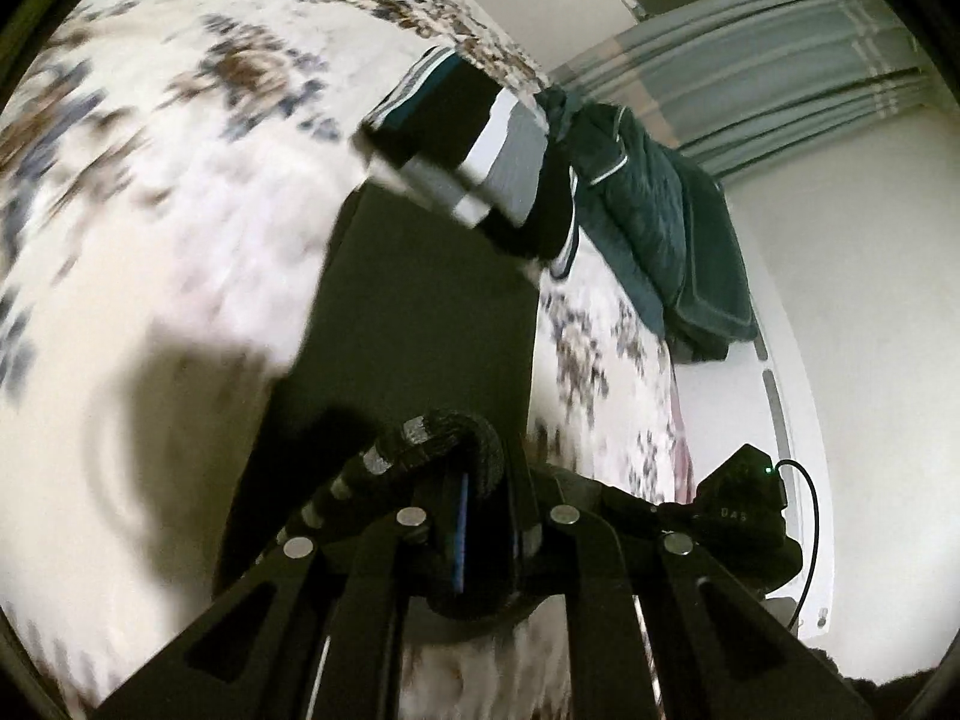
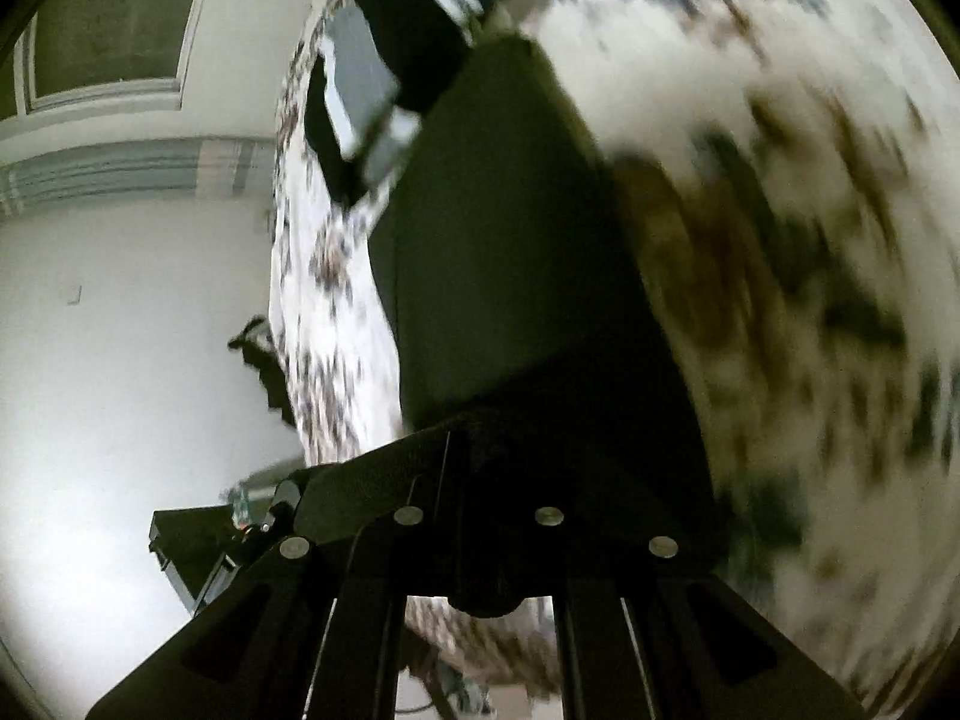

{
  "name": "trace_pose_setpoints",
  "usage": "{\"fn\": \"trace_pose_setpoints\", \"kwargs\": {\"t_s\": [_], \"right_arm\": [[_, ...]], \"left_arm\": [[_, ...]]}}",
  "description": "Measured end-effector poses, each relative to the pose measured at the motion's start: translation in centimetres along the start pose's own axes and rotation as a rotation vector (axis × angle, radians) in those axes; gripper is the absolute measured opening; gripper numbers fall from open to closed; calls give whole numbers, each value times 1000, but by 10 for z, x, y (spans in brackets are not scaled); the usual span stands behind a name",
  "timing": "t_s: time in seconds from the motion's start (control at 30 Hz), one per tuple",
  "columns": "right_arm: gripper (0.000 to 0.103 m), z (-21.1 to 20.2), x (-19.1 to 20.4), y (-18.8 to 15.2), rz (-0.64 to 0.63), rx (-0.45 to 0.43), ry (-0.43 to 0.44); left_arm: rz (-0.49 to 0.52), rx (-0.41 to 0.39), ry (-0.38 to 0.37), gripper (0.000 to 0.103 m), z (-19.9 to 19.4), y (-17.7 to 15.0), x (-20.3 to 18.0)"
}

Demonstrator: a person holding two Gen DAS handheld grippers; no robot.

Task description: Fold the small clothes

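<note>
A: Left wrist view first. What's on the bed?

B: Floral bedsheet (image 1: pixel 180 192), white with brown and blue blotches, badly motion-blurred. A dark garment (image 1: pixel 432 312) lies spread on it, running from the gripper toward the far edge. Beyond its far end sits a folded stack of striped clothes (image 1: pixel 462 144), black, grey and white. A dark teal quilted jacket (image 1: pixel 660 228) hangs over the bed's edge just past the stack.

A: Left gripper (image 1: pixel 480 516)?

B: Fingers clenched on the near hem of the dark garment; cloth bunches over the tips, and a blue strip shows in the narrow gap.

A: Right wrist view?

B: Same dark garment (image 2: pixel 510 240), reaching right down to the right gripper (image 2: pixel 480 480). The fingertips are lost in black cloth and shadow, so I cannot tell whether they grasp it or are released. Striped stack (image 2: pixel 408 48) at the garment's far end, touching or nearly so. Bedsheet (image 2: pixel 780 240) blurred here too.

A: Background?

B: White wall (image 2: pixel 120 300), window (image 2: pixel 108 30) upper left.
</note>
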State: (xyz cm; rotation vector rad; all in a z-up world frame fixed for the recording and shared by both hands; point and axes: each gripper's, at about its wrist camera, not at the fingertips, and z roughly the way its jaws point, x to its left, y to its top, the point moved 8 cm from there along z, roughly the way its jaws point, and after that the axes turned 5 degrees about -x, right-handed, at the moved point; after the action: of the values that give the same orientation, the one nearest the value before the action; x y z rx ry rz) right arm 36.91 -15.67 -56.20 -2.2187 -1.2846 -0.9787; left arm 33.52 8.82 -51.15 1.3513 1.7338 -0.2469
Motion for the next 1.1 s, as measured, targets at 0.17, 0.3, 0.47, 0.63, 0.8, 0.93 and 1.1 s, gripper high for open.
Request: {"fn": "trace_pose_setpoints", "kwargs": {"t_s": [0.17,0.3,0.47,0.63,0.8,0.93,1.1], "right_arm": [[7,30,16,92,11,-53,-15],[8,64,18,161,84,-59,-13],[36,78,17,209,167,-64,48],[56,52,4,207,95,-66,-9],[67,37,-28,175,-3,20,-114],[71,30,-53,161,-54,100,-139],[86,51,-55,179,-90,179,-45]], "left_arm": [[34,-26,3,8,60,73,4],[-2,-9,55,13,114,121,28],[-49,-32,58,67,136,156,48],[-70,-42,35,67,108,153,56],[-85,-21,64,67,62,90,70],[-159,-22,127,67,23,8,85],[-376,-104,71,78,13,-65,92]]}}
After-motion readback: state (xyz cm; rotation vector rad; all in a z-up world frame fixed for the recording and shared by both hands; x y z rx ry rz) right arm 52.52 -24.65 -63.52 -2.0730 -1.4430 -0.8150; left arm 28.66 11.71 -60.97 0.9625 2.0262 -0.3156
